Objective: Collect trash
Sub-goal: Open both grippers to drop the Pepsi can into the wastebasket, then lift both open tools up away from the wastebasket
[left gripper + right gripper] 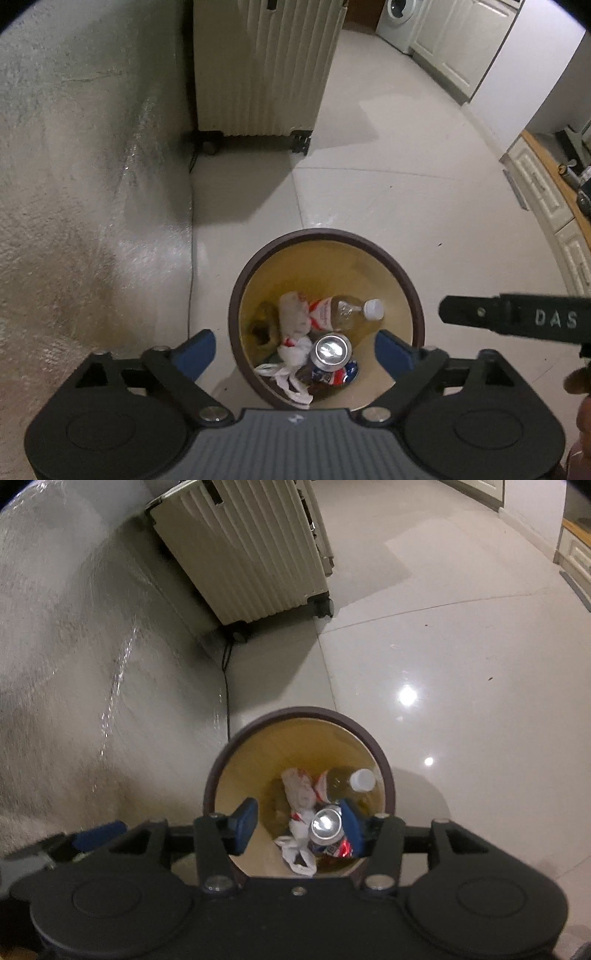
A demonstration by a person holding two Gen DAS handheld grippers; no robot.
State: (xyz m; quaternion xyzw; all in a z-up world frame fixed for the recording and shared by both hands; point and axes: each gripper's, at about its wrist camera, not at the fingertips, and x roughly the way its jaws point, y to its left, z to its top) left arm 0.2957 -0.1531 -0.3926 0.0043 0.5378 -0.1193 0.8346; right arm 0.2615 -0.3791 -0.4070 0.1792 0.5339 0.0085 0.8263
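Above the round trash bin [327, 236], both grippers look straight down into it. Left gripper [295, 349] stands wide open, its blue fingers [197, 350] spread either side of the bin mouth, gripping nothing. Right gripper [299, 825] is also open and empty, its jaws over the rim. At the bin's bottom lie a soda can [332, 350] at 6 o'clock, a capped plastic bottle [351, 310] at 1 o'clock, and crumpled wrappers [293, 314] at 10 o'clock. Farther off, at 12 o'clock, stands a ribbed cream suitcase [258, 66].
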